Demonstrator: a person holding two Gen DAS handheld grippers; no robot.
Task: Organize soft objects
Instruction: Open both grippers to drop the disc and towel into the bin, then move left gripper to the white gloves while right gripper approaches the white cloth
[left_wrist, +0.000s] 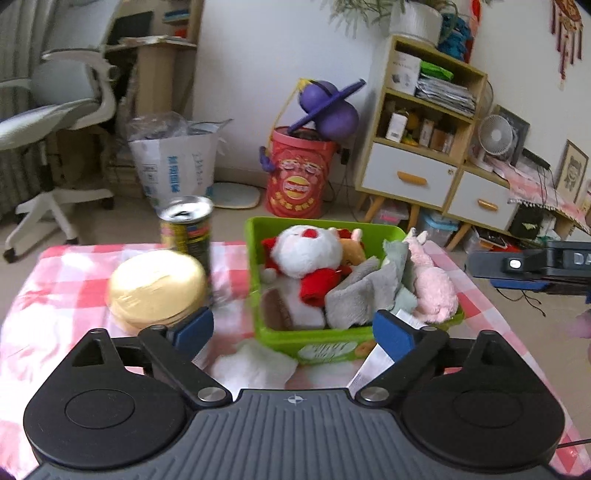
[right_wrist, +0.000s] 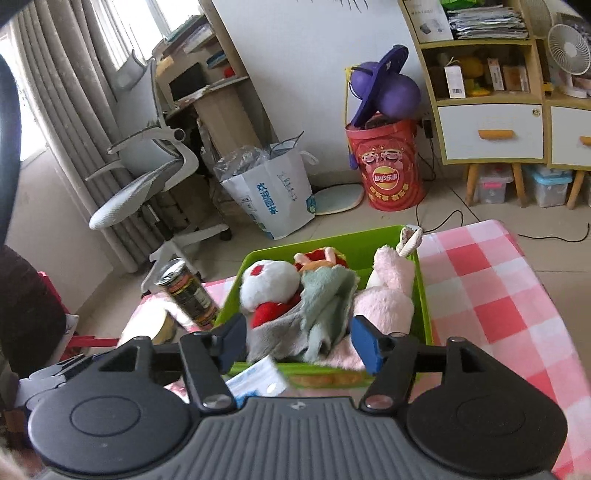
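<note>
A green plastic bin stands on the pink checked tablecloth and holds several plush toys: a white and red one, a grey-green cloth toy and a pink rabbit. My left gripper is open in front of the bin's near wall, nothing between its blue pads. My right gripper is open above the bin's near edge, with the grey-green toy lying loose below the gap. A white soft piece lies on the cloth before the bin.
A drink can and a round gold tin stand left of the bin. The other gripper's body shows at the right. Beyond the table are an office chair, a white bag, a red drum and a shelf cabinet.
</note>
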